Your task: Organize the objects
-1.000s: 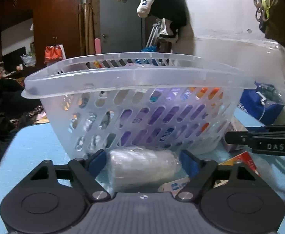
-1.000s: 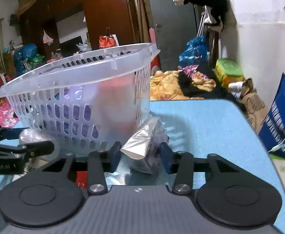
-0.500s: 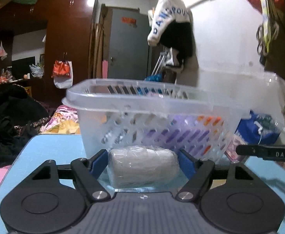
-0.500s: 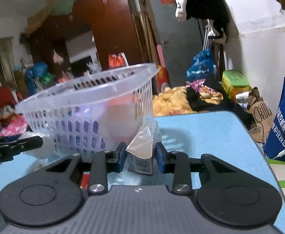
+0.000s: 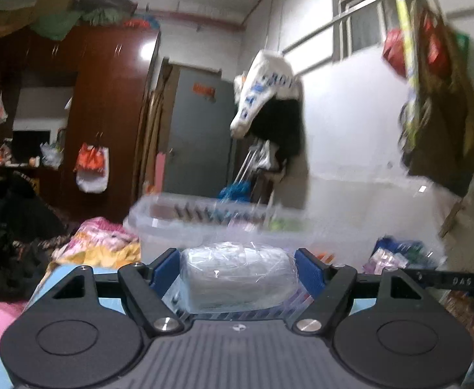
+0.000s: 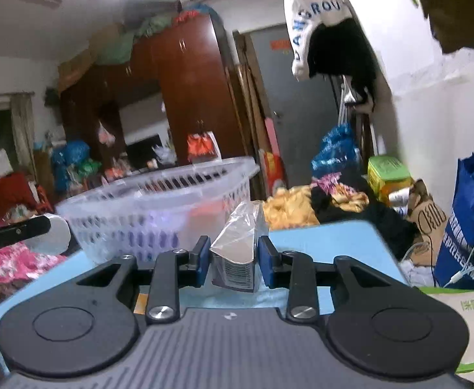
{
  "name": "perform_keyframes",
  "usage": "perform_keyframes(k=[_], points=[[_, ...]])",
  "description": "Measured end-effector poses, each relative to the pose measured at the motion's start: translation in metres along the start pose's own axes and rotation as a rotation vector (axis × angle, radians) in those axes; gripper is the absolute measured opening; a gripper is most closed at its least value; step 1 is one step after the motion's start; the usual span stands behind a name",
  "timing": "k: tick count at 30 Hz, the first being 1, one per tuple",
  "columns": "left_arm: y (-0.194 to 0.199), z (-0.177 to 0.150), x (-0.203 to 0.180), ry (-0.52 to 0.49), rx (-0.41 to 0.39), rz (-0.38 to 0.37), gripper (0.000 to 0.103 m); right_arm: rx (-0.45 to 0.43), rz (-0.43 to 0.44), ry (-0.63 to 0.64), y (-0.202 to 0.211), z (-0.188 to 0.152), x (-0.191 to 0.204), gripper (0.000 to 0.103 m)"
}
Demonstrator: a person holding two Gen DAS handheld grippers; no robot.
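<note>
My left gripper [image 5: 238, 274] is shut on a white roll wrapped in clear plastic [image 5: 240, 280], held up level with the rim of the clear slotted basket [image 5: 185, 227] just ahead. My right gripper [image 6: 233, 259] is shut on a small packet in clear wrap with a barcode [image 6: 237, 256], held above the blue table [image 6: 327, 246]. The basket [image 6: 159, 214] stands to its left in the right wrist view. The left gripper's finger and white roll [image 6: 47, 233] show at the left edge there. The right gripper's finger [image 5: 447, 280] shows at the right of the left wrist view.
A blue bag [image 6: 463, 227] and a white-green bag [image 6: 470, 330] sit off the table's right side. Clothes and bags lie heaped on the floor behind [image 6: 321, 201]. A dark wardrobe [image 5: 107, 113] and grey door [image 5: 201, 136] stand beyond.
Both grippers have lifted with their loads from table level. The basket now sits lower in both views, and the left view is blurred from motion.
</note>
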State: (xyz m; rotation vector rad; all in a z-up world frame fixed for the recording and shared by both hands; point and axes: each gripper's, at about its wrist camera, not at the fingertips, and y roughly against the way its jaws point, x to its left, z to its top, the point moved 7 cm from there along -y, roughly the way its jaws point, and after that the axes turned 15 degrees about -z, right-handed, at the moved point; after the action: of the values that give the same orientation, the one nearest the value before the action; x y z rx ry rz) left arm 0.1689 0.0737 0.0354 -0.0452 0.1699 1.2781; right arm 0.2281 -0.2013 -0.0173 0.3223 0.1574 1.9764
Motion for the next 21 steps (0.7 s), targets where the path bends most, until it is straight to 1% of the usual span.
perform_keyframes(k=[2,4,6,7,9,10,12,13,15,17,19,21], points=[[0.008,0.02,-0.008,-0.022,-0.037,-0.009,0.08,-0.043,0.001,0.002,0.013,0.014,0.002,0.035],[0.007,0.042,-0.014,-0.045,-0.054,-0.015,0.08,-0.08,0.019,0.011,0.022,0.031,0.011,0.035],[-0.002,0.061,-0.016,-0.038,-0.047,-0.035,0.08,-0.121,0.032,0.043,0.026,0.05,0.027,0.035],[-0.009,0.071,-0.016,-0.03,-0.037,-0.042,0.08,-0.146,0.026,0.068,0.025,0.059,0.037,0.035],[-0.026,0.084,-0.016,-0.022,-0.013,-0.045,0.08,-0.171,-0.008,0.146,0.015,0.074,0.06,0.035],[-0.037,0.089,-0.013,-0.012,0.005,-0.036,0.08,-0.172,0.004,0.167,0.007,0.08,0.069,0.035],[-0.06,0.097,-0.005,-0.002,0.031,-0.004,0.08,-0.155,0.043,0.202,-0.014,0.088,0.088,0.035],[-0.071,0.096,-0.001,0.011,0.054,0.008,0.08,-0.138,0.049,0.215,-0.028,0.092,0.095,0.035],[-0.096,0.095,0.013,0.051,0.102,0.016,0.08,-0.096,0.034,0.237,-0.06,0.096,0.104,0.035],[-0.111,0.091,0.025,0.084,0.133,0.031,0.08,-0.034,0.016,0.227,-0.088,0.096,0.106,0.035],[-0.115,0.088,0.033,0.099,0.138,0.047,0.08,0.001,0.016,0.206,-0.106,0.094,0.106,0.035],[-0.115,0.087,0.039,0.118,0.129,0.051,0.08,-0.003,0.007,0.203,-0.113,0.092,0.106,0.035]])
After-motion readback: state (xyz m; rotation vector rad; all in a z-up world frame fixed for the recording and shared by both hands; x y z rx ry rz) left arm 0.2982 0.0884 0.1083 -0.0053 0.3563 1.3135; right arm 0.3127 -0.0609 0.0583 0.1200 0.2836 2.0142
